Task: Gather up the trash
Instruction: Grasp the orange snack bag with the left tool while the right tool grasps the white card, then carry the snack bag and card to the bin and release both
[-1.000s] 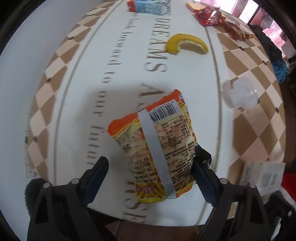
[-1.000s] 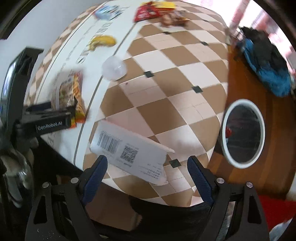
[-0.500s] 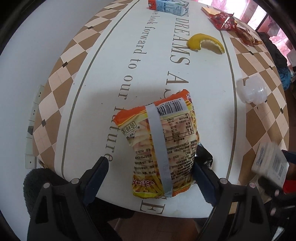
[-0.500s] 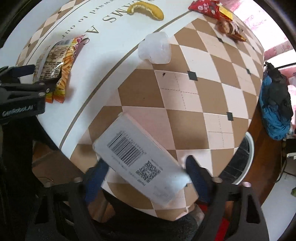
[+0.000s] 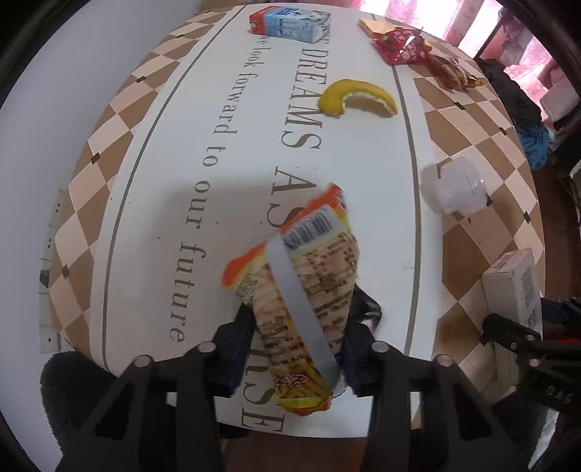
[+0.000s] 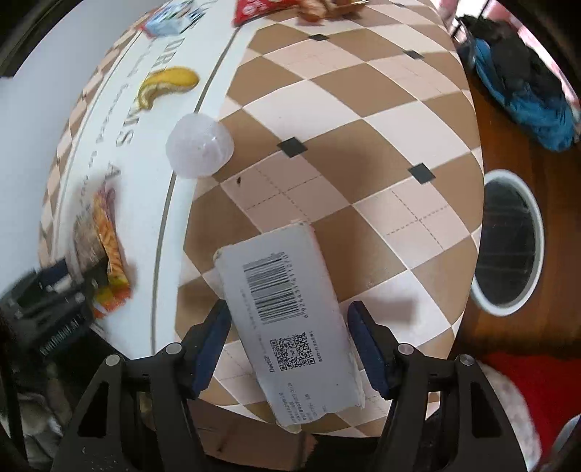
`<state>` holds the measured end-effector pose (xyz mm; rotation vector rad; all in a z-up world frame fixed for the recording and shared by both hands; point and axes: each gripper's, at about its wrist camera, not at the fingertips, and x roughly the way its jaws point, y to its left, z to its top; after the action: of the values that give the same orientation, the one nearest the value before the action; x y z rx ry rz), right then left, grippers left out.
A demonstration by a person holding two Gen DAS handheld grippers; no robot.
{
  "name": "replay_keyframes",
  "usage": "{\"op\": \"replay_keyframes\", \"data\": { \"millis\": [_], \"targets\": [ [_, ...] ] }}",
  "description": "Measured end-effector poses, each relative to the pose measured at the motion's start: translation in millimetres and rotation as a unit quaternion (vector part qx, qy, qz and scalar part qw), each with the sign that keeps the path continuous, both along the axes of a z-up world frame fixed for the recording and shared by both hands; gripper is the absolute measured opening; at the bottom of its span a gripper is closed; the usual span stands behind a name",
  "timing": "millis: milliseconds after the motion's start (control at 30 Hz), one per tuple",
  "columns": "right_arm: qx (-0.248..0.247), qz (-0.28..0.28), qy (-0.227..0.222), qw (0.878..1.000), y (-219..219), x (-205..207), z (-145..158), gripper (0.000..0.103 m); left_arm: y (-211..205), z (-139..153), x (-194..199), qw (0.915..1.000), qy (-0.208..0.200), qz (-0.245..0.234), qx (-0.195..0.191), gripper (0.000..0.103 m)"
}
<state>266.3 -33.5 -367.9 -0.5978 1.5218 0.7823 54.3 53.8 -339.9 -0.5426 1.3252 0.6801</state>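
My left gripper [image 5: 296, 341] is shut on an orange snack packet [image 5: 301, 290], squeezing it near the table's front edge. The packet also shows in the right wrist view [image 6: 105, 254]. My right gripper [image 6: 287, 337] is partly closed around a white box with a barcode [image 6: 287, 319]; the blue pads stand close to its sides, with a small gap at the right pad. The box shows in the left wrist view [image 5: 515, 287]. A white-rimmed trash bin [image 6: 508, 243] stands on the floor to the right.
On the checkered tablecloth [image 5: 468, 119] lie a banana peel [image 5: 357, 96], a clear plastic cup [image 5: 454, 188], a milk carton [image 5: 287, 25], red wrappers [image 5: 399, 45] and a brown wrapper [image 5: 452, 70]. A blue cloth [image 6: 526, 94] lies on the floor.
My left gripper has closed on the snack packet, crumpling it. My right gripper has turned to line up with the white box and narrowed around it.
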Motion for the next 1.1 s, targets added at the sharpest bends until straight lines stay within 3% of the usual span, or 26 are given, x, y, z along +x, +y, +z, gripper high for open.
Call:
{"op": "replay_keyframes", "data": {
  "millis": [100, 333, 500, 667, 800, 900, 1033, 1100],
  "targets": [
    [-0.008, 0.011, -0.038, 0.999, -1.4, -9.6, 2.0, 0.054, -2.6, 4.5, 1.2, 0.9999, -0.003, -0.012, 0.011, 0.027],
    [0.057, -0.056, -0.026, 0.996, -24.6, -1.6, 17.1, 0.054, -19.2, 29.8, 11.8, 0.9979, -0.021, -0.035, 0.050, 0.026],
    [0.131, -0.127, -0.038, 0.983, -50.4, 13.0, 57.3, 0.054, -35.8, 87.0, 46.7, 0.9927, -0.062, -0.062, 0.083, 0.026],
    [0.190, -0.195, -0.075, 0.959, -91.8, 33.1, 108.6, 0.054, -64.5, 142.3, 95.3, 0.9807, -0.118, -0.115, 0.105, 0.026],
    [0.223, -0.258, -0.095, 0.935, -143.7, 72.6, 141.0, 0.054, -95.3, 165.4, 146.2, 0.9693, -0.151, -0.168, 0.096, 0.026],
    [0.227, -0.292, -0.105, 0.923, -184.1, 102.7, 150.3, 0.054, -124.5, 163.7, 192.9, 0.9601, -0.165, -0.210, 0.083, 0.026],
    [0.207, -0.338, -0.118, 0.911, -240.5, 146.6, 143.5, 0.054, -164.3, 147.2, 255.3, 0.9510, -0.170, -0.254, 0.047, 0.026],
    [0.189, -0.361, -0.114, 0.906, -267.3, 170.3, 126.2, 0.054, -179.9, 129.0, 285.7, 0.9476, -0.165, -0.273, 0.013, 0.026]
  ]
}}
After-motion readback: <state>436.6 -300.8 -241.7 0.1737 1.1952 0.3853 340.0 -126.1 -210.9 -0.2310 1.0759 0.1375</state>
